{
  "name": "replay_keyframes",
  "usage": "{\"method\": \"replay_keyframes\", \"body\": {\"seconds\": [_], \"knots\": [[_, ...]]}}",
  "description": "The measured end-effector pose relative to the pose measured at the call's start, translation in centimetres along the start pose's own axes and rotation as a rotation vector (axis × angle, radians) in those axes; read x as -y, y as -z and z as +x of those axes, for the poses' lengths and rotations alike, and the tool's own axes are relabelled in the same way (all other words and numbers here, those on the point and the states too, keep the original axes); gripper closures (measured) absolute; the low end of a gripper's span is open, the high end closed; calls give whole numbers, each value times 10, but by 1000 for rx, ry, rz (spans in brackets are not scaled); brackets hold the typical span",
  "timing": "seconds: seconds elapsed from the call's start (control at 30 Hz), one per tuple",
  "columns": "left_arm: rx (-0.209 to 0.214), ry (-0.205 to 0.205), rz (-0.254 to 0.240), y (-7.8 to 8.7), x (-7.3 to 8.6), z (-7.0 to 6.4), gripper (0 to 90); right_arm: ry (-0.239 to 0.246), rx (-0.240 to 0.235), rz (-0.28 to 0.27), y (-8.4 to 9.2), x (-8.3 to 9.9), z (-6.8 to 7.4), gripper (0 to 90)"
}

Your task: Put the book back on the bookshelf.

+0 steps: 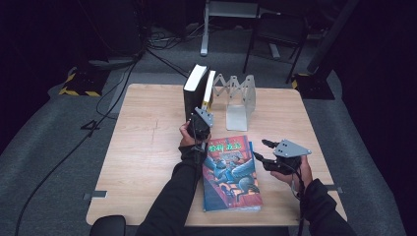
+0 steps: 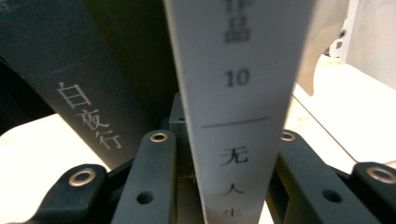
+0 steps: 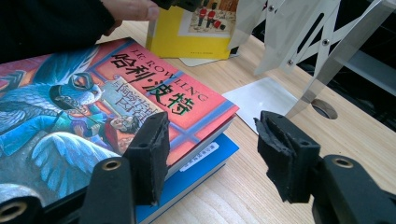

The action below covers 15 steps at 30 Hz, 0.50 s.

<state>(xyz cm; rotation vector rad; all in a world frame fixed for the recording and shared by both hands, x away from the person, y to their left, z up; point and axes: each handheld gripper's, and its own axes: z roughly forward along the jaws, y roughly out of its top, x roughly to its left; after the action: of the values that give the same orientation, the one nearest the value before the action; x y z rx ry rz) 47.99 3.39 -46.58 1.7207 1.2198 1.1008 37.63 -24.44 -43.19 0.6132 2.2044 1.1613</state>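
**Two upright books, one of them pinched by its spine**

Two books stood on end near the far edge of the worktop, just left of the folding metal book rack. The left tool was clamped on the spine of the thin white-spined book, both jaws pressing its sides in the left gripper view. Beside it stood the thicker black book, which leaned at an angle in that view; whether the two touched higher up could not be told.

The held book's long axis ran vertically, its spine facing the person's side of the worktop and its pages turned toward the far edge. Its yellow cover showed in the right gripper view.

The right tool hung open over the near right part of the worktop, its jaws apart and gripping nothing, level with the corner of the stacked colourful book, which lay flat on a blue book.

The risks, as I judge them: a narrow grip low on the spine could let the tall book pivot and tip sideways. Pulling it away might also rob the leaning black book of support, so it could topple. Steering toward the rack, a corner might catch the metal lattice.
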Motion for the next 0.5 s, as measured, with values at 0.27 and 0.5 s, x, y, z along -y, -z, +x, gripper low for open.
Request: {"method": "replay_keyframes", "body": {"seconds": [0.27, 0.5], "knots": [[102, 70, -41, 10, 1, 9, 595, 4, -4, 6, -1, 0, 0, 436], [211, 134, -88, 32, 9, 25, 507, 5, -6, 12, 1, 1, 0, 430]]}}
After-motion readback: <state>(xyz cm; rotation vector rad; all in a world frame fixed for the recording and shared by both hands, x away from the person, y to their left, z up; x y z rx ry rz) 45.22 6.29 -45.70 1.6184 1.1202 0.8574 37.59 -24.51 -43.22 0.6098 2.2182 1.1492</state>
